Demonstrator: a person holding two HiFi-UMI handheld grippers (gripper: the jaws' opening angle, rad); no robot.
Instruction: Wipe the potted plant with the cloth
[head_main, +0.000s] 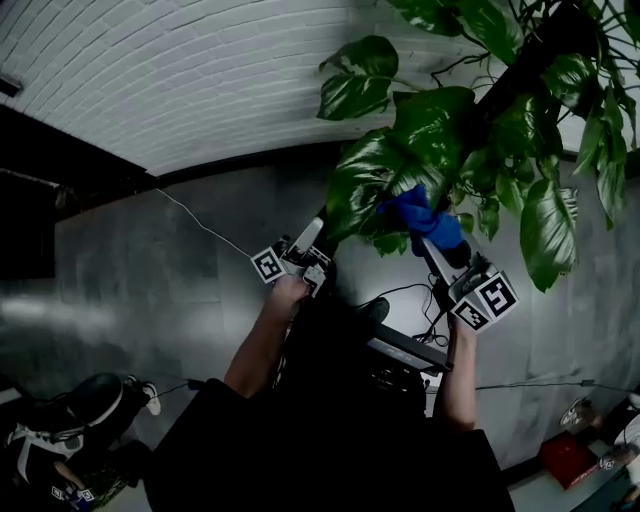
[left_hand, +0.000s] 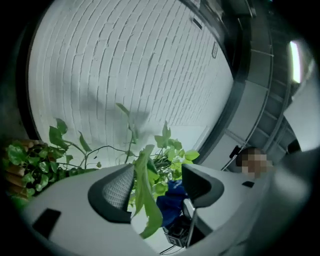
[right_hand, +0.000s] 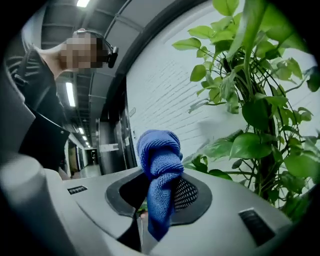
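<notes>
Brick wall (head_main: 180, 70): white-painted, and fills the background behind the plant in all three views.
Potted plant (head_main: 430, 130): broad glossy green leaves, some marked with paler patches, climbing a dark upright pole. In the head view it takes up the upper right, above both tools.
Forearms: left forearm (head_main: 262, 345) and right forearm (head_main: 458, 380) are bare and raised from dark sleeves towards the foliage.
Right tool (right_hand: 162, 192): clenched on the cloth, with the fabric pinched between the two dark pads. In the head view it points up at the lower leaves, and its marker cube faces the camera.
Left tool (left_hand: 157, 182): released, jaws standing well apart. It is held to the left of the right tool in the head view, its tip at the edge of a large drooping leaf.
Cloth (right_hand: 160, 160): blue, knitted texture. It is bunched into a rounded wad above the right tool's jaws, with a tail hanging below them. In the head view it sits close under the central leaves; whether it touches them cannot be told.
Leaf (left_hand: 145, 195): long, pale green, hanging edge-on in the gap of the left tool. It is nearer the left pad and not pinched by either pad.
</notes>
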